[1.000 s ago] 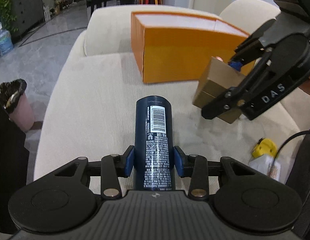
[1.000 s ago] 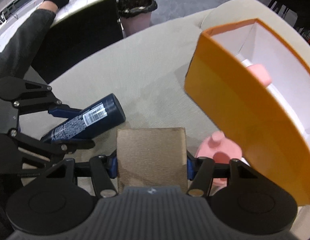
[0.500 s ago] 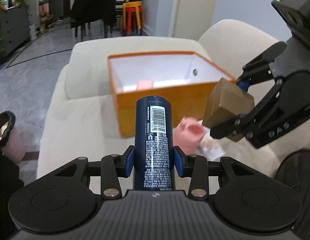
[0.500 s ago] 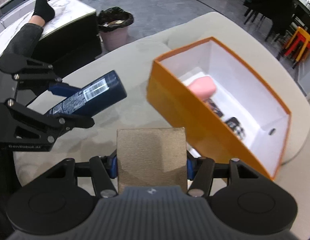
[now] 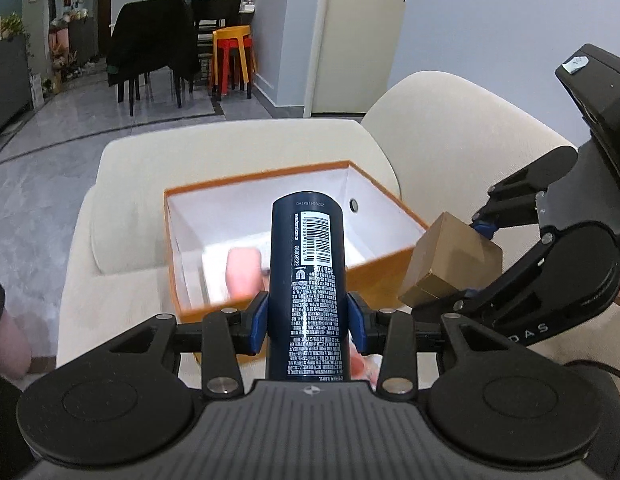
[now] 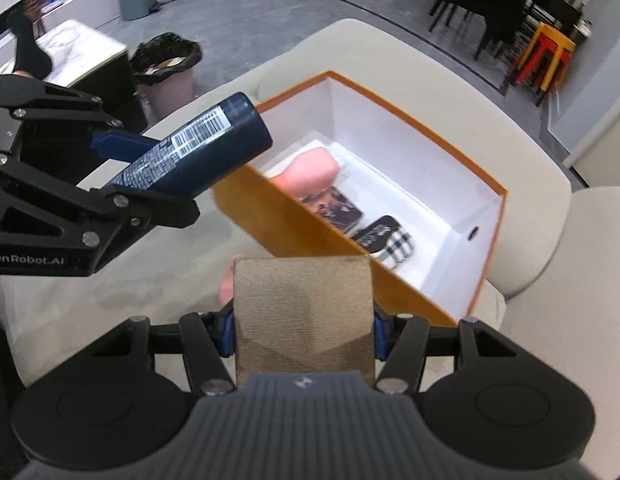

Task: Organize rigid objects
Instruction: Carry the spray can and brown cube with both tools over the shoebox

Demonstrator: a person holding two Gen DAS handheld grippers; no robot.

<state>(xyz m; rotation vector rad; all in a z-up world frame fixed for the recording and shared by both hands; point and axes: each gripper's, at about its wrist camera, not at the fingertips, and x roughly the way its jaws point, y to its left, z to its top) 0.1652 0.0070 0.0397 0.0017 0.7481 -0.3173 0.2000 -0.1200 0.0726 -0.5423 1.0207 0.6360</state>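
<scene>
Our left gripper (image 5: 308, 316) is clenched on a dark blue spray can (image 5: 308, 280), its barcoded end pointing toward 12 o'clock over the orange box (image 5: 373, 276). Our right gripper (image 6: 302, 328) grasps a tan cardboard box (image 6: 304, 320), held at the orange box's near wall, at 3 o'clock from the can. The open orange box sits on a cream sofa (image 6: 389, 64); inside it lie a pink bottle (image 6: 310, 170) and small dark packets (image 6: 383, 240).

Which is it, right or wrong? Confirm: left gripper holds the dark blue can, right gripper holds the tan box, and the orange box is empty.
Wrong on one point: the orange box is not empty. The right wrist view shows a pink item and other small items inside. The left gripper does hold the dark blue can; the right gripper holds the tan box.
</scene>
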